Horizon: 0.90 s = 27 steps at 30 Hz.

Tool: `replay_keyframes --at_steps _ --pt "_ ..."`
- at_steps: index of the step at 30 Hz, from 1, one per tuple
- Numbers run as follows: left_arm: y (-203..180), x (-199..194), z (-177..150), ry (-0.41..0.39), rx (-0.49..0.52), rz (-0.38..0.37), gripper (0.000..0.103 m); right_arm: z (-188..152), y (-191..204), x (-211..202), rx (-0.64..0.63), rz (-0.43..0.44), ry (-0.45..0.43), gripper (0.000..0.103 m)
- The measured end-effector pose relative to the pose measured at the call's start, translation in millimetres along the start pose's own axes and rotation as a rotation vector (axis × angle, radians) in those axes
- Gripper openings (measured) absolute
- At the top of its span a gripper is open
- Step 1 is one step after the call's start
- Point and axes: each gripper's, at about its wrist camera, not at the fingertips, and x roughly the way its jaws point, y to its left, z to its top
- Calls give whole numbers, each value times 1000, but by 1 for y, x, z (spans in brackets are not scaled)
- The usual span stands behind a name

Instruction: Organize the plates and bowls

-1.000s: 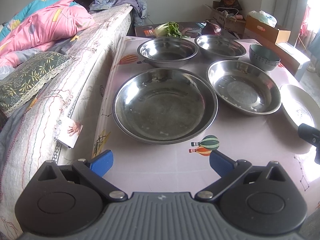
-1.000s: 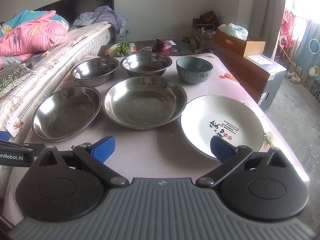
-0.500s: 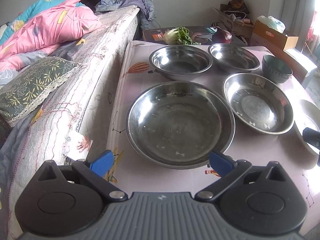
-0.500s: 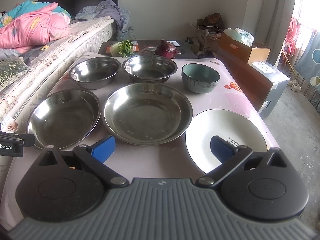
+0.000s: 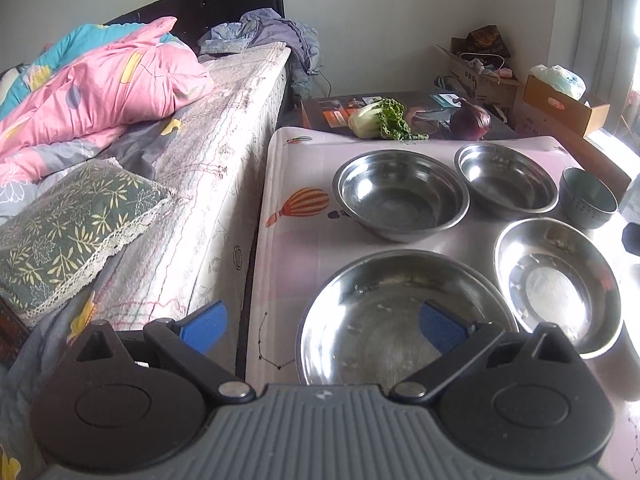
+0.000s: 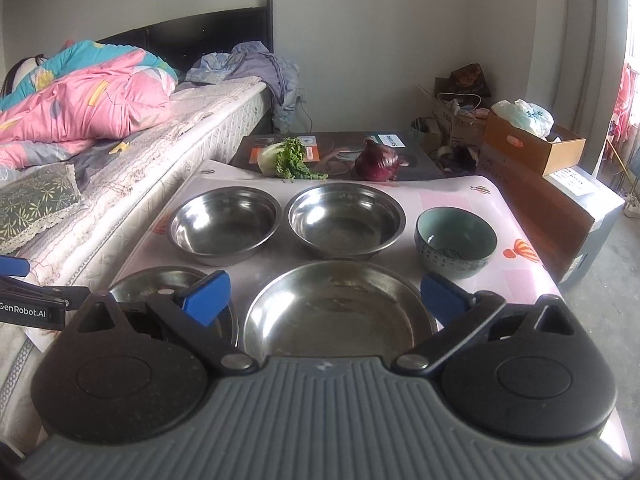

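Both our grippers have advanced: left gripper [image 5: 322, 322] gapes empty over the big steel plate's [image 5: 384, 308] left rim; right gripper [image 6: 324, 294] gapes empty above the neighbouring steel plate [image 6: 336, 312], right of it.

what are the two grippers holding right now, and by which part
Nothing is held. The left gripper is open over the near-left steel plate's left rim; the right gripper is open above the other steel plate. Neither touches one.
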Motion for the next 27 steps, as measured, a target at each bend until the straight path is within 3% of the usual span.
replay_keyframes --at_steps 7,10,12,15,18,20,22,25,27 --pt "10 35 41 -54 16 -114 103 38 1 58 100 112 2 101" --pt "7 53 54 -75 17 -158 101 44 2 89 146 170 28 97" --pt "4 68 62 -91 14 -169 100 46 4 110 174 207 57 88" --pt "0 92 74 -71 0 -190 92 46 6 142 206 239 97 76" --pt "-3 124 85 -7 -15 -201 76 47 9 172 226 256 134 69" --pt "-7 144 89 39 -9 -180 65 46 14 195 224 262 166 60" --pt "-10 160 93 69 -3 -154 63 46 17 213 219 259 197 52" --pt "-13 176 95 115 10 -113 45 43 22 237 218 255 240 45" --pt "-13 183 95 140 11 -100 37 40 22 245 214 257 257 33"
